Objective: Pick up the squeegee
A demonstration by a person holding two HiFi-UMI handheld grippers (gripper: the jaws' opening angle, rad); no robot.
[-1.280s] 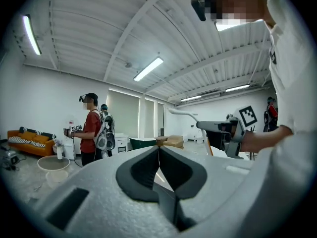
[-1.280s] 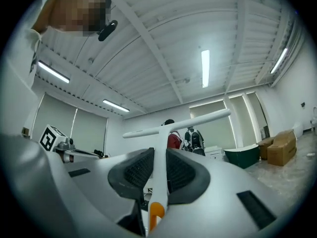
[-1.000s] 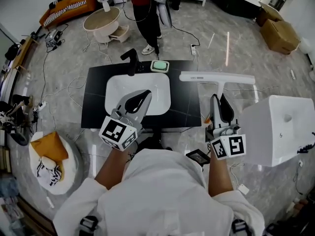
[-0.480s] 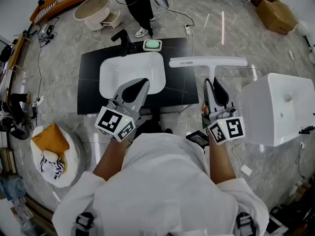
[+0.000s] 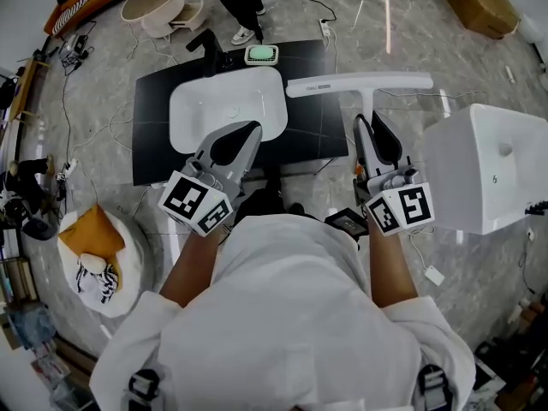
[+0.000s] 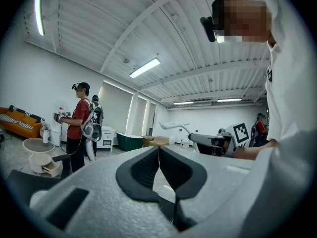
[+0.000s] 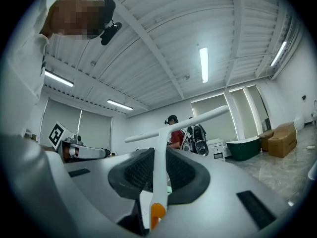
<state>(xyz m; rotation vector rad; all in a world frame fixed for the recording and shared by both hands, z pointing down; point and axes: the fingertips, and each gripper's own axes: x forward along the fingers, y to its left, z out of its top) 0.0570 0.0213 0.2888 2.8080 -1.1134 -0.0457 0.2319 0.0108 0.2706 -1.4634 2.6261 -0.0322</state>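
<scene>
Currently held: the squeegee (image 7: pixel 193 120), its thin white handle clamped between the pads of the right hand-held gripper (image 7: pixel 158 155).
Right hand-held gripper (image 5: pixel 373 125): closed on the handle, pointing about level, with the handle's orange end sitting back at the root of the jaws.
Squeegee position (image 5: pixel 360 82): the long blade lies crossways straight ahead of the right hand-held gripper's tips. It looks clear of the bench, so the pick-up seems largely done.
Left hand-held gripper (image 6: pixel 159 152): jaws together with nothing between them.
Left hand-held gripper's place (image 5: pixel 244 131): well to the left of the right one, and it takes no part in the hold.
Bench (image 5: pixel 154 144): dark top with a white sink (image 5: pixel 227 110), ahead of the left hand-held gripper and to the left of the right one.
White block (image 5: pixel 479 169): just to the right of the right hand-held gripper.
Risk, twisting: the grip is on a slim handle while the wide blade hangs out in front. A quick swing or roll of the wrist could turn the handle in the pads.
Risk, collision: the blade's right end reaches out above the white block. A sideways move to the right could knock it and lever the squeegee loose.
Risk, slipping: if the pads ease off, the handle could slide forward out of the jaws.
</scene>
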